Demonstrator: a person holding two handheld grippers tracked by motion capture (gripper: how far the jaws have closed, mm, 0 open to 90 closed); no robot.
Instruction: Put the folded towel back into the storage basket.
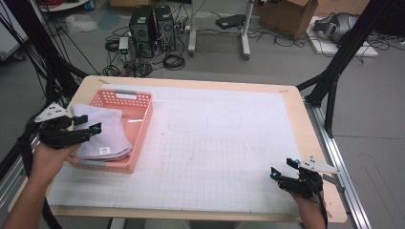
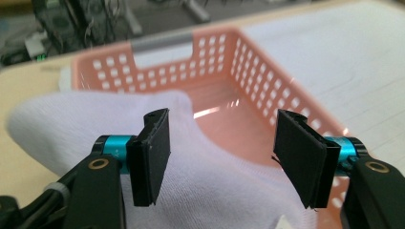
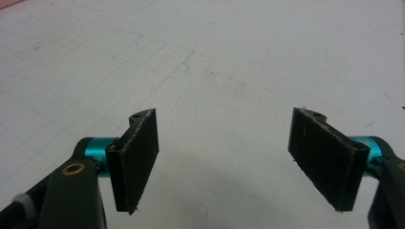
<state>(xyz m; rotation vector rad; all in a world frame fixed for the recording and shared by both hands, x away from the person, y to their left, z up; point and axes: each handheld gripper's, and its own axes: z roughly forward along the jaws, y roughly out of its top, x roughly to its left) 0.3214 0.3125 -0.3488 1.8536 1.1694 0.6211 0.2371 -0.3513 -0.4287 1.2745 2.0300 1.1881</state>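
A salmon-pink plastic basket stands at the table's left side, and a folded pale lavender-white cloth lies in it, bulging over the near left rim. My left gripper hovers over that cloth, jaws apart. In the left gripper view the cloth lies below and behind the open pads, with the basket's perforated far wall beyond. My right gripper rests near the table's front right corner, open with nothing between its jaws. The right gripper view has the gripper over the bare gridded mat.
A white gridded mat covers most of the wooden table. Black frame struts stand at the right and left sides. On the floor beyond are computer towers, cables and a cardboard box.
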